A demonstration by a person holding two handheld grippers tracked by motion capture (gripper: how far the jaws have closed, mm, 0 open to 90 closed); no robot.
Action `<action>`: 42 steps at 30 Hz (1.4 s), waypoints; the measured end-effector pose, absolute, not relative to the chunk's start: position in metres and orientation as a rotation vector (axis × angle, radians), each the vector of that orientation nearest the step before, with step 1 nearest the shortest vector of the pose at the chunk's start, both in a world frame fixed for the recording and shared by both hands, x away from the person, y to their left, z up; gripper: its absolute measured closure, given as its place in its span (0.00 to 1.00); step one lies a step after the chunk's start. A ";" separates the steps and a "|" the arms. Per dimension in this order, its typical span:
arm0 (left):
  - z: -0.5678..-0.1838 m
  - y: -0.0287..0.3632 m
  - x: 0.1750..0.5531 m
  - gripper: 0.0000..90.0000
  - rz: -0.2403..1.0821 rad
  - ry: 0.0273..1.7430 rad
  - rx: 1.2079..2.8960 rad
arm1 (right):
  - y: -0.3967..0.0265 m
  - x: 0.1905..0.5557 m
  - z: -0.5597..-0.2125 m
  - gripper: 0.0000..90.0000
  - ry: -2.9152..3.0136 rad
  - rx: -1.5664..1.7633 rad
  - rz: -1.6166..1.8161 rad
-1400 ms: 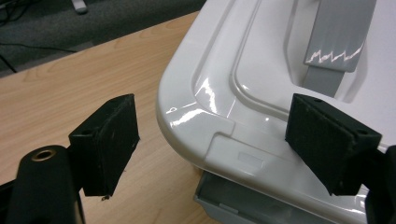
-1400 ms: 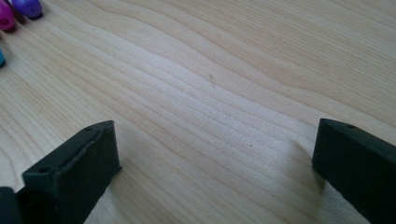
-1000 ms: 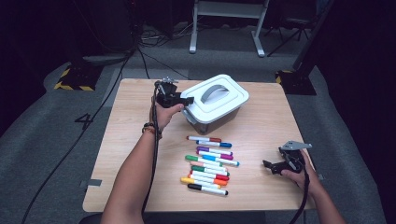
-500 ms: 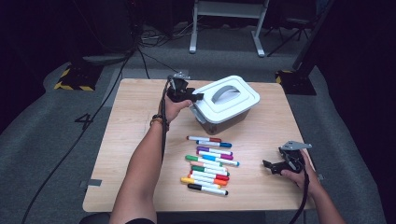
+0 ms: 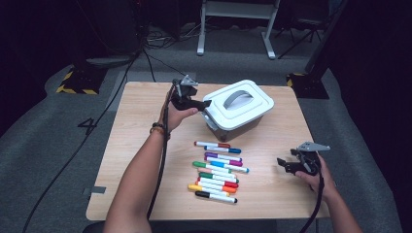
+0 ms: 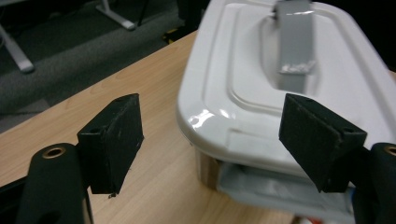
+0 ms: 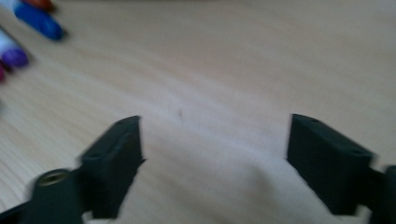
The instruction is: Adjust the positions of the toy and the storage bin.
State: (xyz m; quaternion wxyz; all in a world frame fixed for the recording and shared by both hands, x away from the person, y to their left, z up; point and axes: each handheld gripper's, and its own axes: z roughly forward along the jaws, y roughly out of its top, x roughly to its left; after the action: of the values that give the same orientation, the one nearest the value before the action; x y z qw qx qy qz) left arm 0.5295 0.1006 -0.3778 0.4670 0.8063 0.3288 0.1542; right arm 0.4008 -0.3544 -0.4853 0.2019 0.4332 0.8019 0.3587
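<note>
The left gripper [image 5: 206, 103] is working at the near corner of the white plastic lidded box with the grey handle [image 5: 239, 108], which is sitting at the far middle of the light wooden table [image 5: 141, 141]. Its jaws have just been opening and are standing wide, gripping nothing — probably freeing a lid latch. A second ago it was lower, beside the box's left end. Next, lifting the lid needs a firm hold. The right gripper [image 5: 283, 163] is resting near the row of coloured felt markers [image 5: 216, 170] — jaws just closing somewhat, empty.
</note>
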 end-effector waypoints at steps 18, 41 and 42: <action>-0.431 0.105 0.476 0.26 0.336 0.767 2.099 | -0.319 0.531 -0.370 0.24 1.957 1.277 1.311; -0.451 0.100 0.493 0.31 0.468 0.861 2.126 | -0.270 0.545 -0.387 0.32 2.217 1.249 1.263; -0.451 0.100 0.493 0.31 0.468 0.861 2.126 | -0.270 0.545 -0.387 0.32 2.217 1.249 1.263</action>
State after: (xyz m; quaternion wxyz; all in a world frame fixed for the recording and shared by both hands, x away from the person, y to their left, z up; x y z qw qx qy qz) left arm 0.4932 0.0999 -0.4507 0.3899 0.8363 0.3386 0.1842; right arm 0.5454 -0.2697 -0.3875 0.1496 0.4347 0.7716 0.4396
